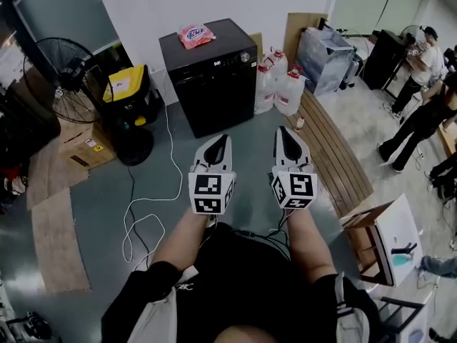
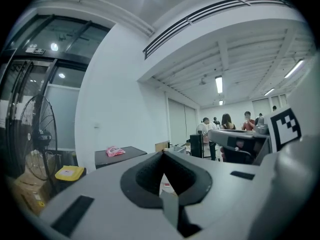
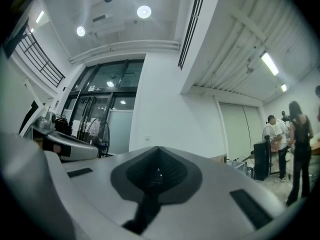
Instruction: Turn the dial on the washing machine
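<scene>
The black washing machine [image 1: 214, 84] stands against the white wall, its small silver dial [image 1: 245, 57] at the right end of the control strip. A pink packet [image 1: 195, 34] lies on its lid. Both grippers are held side by side in front of the person, well short of the machine. My left gripper [image 1: 222, 141] has its jaws together with nothing in them. My right gripper [image 1: 285, 136] is likewise shut and empty. In the left gripper view, the left gripper [image 2: 162, 156] points towards the machine's lid [image 2: 125, 154] and the pink packet [image 2: 115, 151]. The right gripper [image 3: 159, 151] faces bare wall.
A floor fan [image 1: 68, 77] and a yellow-and-black machine [image 1: 128, 95] stand left of the washer. A white cable [image 1: 146, 206] loops over the floor. White jugs [image 1: 282, 84] and a wooden bench [image 1: 335, 148] lie to the right. People [image 1: 418, 116] stand at far right.
</scene>
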The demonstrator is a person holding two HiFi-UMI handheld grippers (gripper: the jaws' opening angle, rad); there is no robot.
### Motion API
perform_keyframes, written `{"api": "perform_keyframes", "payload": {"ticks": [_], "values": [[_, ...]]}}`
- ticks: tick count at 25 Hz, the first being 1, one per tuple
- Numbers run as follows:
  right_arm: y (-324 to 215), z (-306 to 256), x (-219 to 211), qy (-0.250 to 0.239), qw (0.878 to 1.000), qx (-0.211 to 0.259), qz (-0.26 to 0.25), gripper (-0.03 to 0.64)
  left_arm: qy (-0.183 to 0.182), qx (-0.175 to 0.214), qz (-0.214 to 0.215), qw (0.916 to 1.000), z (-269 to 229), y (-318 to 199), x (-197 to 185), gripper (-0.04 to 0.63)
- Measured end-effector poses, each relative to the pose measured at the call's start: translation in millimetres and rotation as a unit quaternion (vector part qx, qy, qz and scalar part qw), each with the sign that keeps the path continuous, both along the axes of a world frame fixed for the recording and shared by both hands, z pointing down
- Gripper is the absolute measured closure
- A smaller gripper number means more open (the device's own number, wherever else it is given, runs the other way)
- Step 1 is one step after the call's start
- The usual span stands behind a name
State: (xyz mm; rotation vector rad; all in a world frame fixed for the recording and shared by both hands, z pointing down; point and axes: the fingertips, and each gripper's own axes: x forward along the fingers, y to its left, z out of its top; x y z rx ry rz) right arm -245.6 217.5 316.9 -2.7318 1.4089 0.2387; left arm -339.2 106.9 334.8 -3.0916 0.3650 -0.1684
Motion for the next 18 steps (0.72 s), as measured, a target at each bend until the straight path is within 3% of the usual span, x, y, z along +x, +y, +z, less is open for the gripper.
{"api": "perform_keyframes", "payload": {"ticks": [11, 18], "values": [[-1.4, 5.8, 23.8, 0.003, 1.000, 0.006, -0.003, 0.617, 0.020, 0.001, -0.011, 0.9997, 2.6, -3.5, 33.0, 0.586], [-18.6, 6.5, 75.8, 0.008, 1.000, 0.006, -0.006, 0.617, 0.033, -0.004, -0.011, 0.9994, 1.6, -21.8, 84.9, 0.586]]}}
